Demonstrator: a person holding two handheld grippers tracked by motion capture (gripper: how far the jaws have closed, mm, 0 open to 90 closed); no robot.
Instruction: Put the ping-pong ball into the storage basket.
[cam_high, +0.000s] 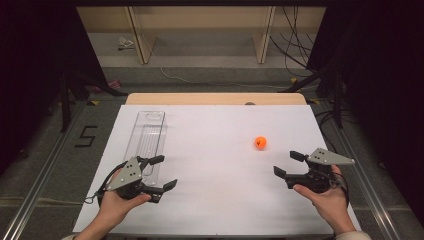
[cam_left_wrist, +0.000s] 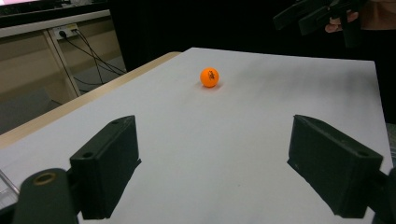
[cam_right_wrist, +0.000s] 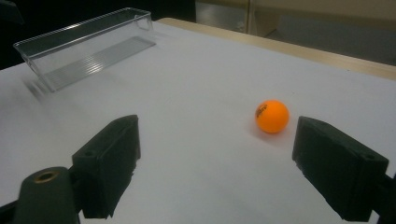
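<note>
Fingers of my right gripper (cam_high: 288, 164) stand wide apart with nothing between them, low over the white tabletop (cam_high: 210, 165) at about four o'clock of its middle. Those of my left gripper (cam_high: 161, 172) are spread just as wide and equally empty, down at about eight o'clock.

What I am after, as I judge it, is the small orange plastic ball with a dark printed mark (cam_high: 260, 142). It sits alone on the bare sheet at roughly two o'clock from the tabletop's middle, near my right gripper and at about eleven o'clock from it. In the right gripper view the ball (cam_right_wrist: 272, 116) lies just ahead of my right-hand finger (cam_right_wrist: 338, 165), not touching it and not yet inside the gap. The long clear plastic tray (cam_high: 148, 131) lies well apart from it, at ten o'clock, just beyond my left gripper.

I expect the ball to be very light, hollow and smooth, with a thin, stiff shell. Any nudge will likely send it rolling, and a pinch off its middle could squirt it out. So I would bring one finger to each side of its widest girth, level with its centre, and close gently: enough to hold, not enough to dent it.
</note>
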